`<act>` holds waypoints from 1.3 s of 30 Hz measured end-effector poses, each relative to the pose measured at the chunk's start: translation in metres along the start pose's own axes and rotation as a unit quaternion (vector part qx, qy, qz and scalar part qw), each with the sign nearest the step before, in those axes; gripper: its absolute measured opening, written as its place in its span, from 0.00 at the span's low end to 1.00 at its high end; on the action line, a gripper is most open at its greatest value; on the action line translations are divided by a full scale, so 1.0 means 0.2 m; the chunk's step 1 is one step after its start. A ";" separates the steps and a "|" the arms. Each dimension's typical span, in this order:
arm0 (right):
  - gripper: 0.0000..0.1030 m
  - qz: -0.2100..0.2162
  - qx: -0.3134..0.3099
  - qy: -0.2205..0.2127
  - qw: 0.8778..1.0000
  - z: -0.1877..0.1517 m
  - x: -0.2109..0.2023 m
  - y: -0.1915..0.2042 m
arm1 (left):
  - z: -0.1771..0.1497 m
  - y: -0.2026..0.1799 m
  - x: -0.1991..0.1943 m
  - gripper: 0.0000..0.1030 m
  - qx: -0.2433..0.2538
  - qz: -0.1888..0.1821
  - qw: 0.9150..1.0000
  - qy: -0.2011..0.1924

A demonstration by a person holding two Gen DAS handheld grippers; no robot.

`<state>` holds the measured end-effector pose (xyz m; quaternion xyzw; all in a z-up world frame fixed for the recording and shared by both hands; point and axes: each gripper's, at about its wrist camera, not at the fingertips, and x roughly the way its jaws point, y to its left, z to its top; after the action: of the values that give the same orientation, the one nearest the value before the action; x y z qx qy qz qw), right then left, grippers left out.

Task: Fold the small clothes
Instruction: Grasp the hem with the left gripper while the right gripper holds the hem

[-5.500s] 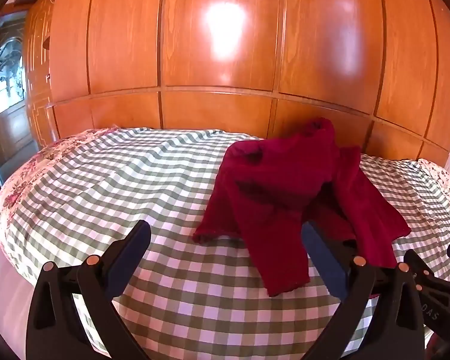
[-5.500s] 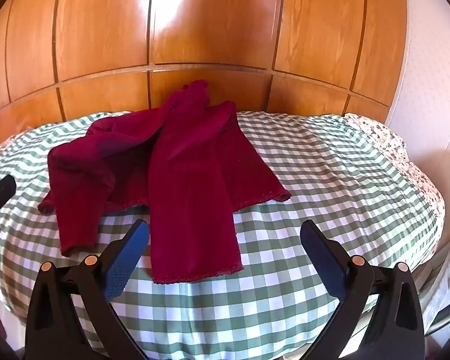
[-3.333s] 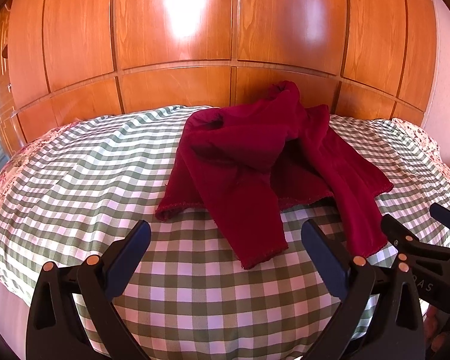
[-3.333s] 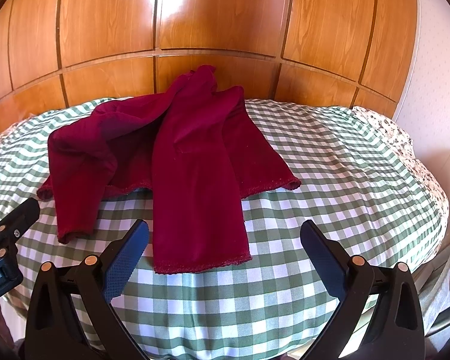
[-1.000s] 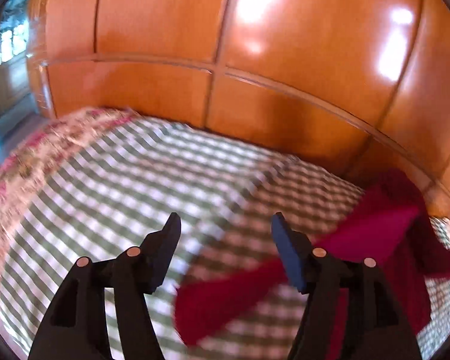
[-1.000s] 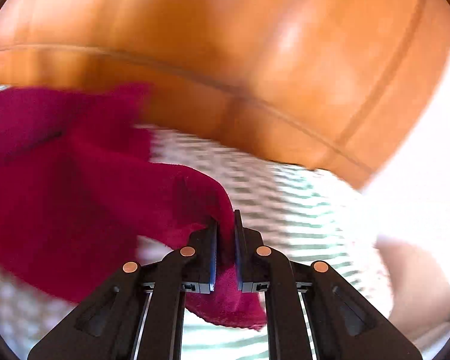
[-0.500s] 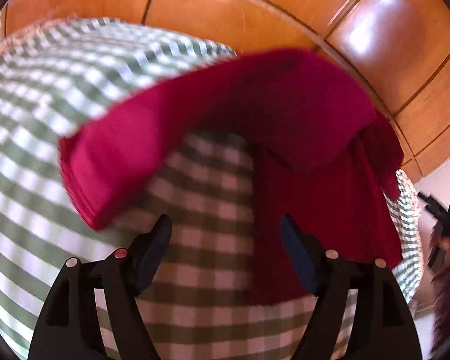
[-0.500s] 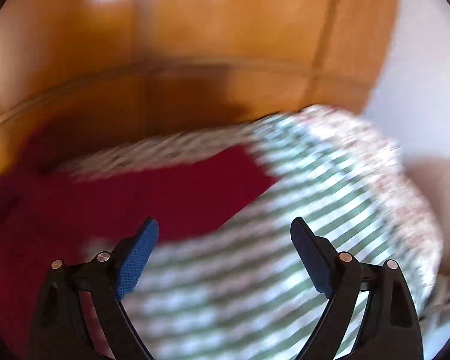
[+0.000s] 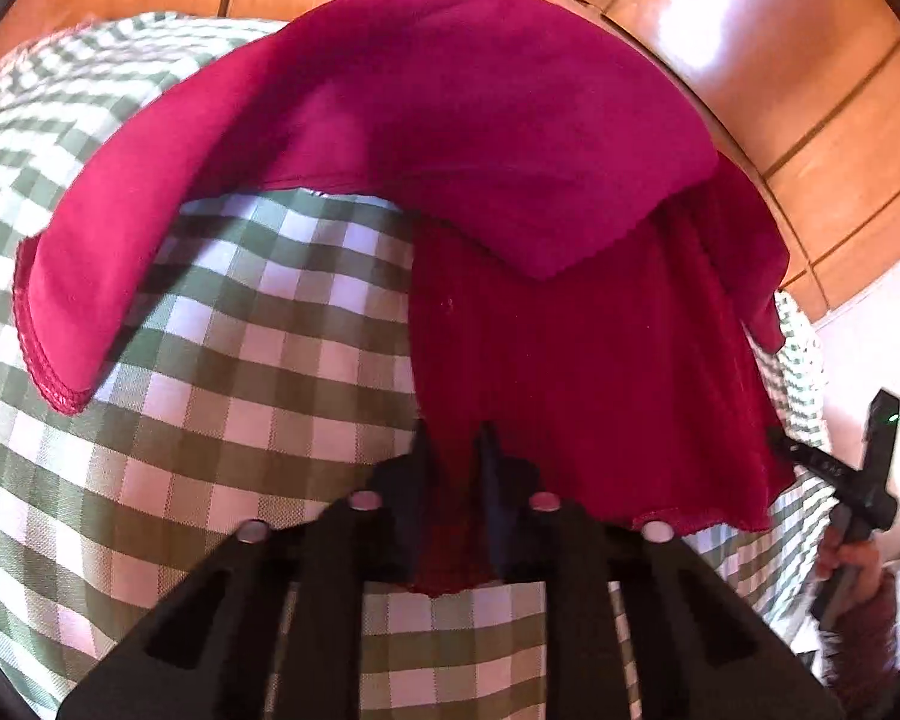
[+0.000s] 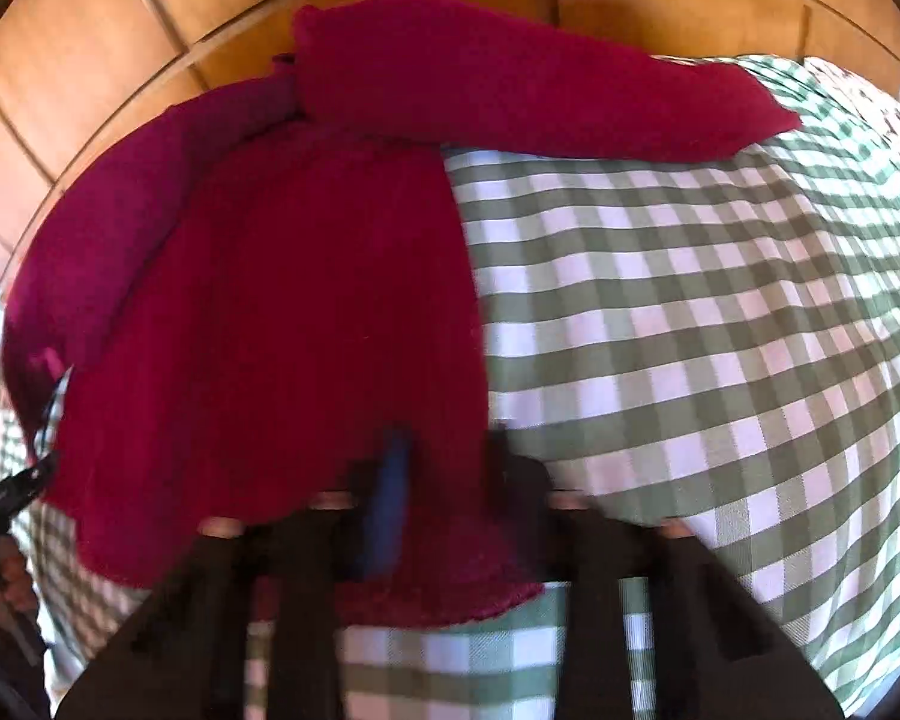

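Half a second ago both tools stood open above the bed; each has since closed on the hem. The left tool [image 9: 455,468] is clenched on the lower edge of the red top [image 9: 480,138], the right tool [image 10: 444,468] likewise, though blurred. The red top [image 10: 282,300] lies spread on the checked bed cover [image 9: 240,360], sleeves flung outward, wooden wall panels [image 9: 810,90] behind.
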<state>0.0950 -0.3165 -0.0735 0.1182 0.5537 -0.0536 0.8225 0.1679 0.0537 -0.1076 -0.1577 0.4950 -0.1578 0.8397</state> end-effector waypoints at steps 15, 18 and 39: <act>0.07 0.001 -0.031 -0.055 0.998 -0.20 -0.54 -0.09 | -0.20 0.08 -0.41 0.06 0.012 -0.033 0.999 -0.019; 0.07 0.004 -0.010 -0.012 1.000 -0.34 -0.44 -0.16 | -0.33 0.09 -0.37 0.07 0.021 -0.016 1.000 0.009; 0.64 0.035 -0.054 -0.045 0.997 -0.16 -0.28 0.24 | 0.06 0.38 -0.34 0.81 0.073 0.209 0.969 -0.109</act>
<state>0.0557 -0.2645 -0.0274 0.0901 0.5142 -0.0004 0.8529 0.1552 0.1517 -0.0802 -0.0049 0.4101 0.0037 0.9120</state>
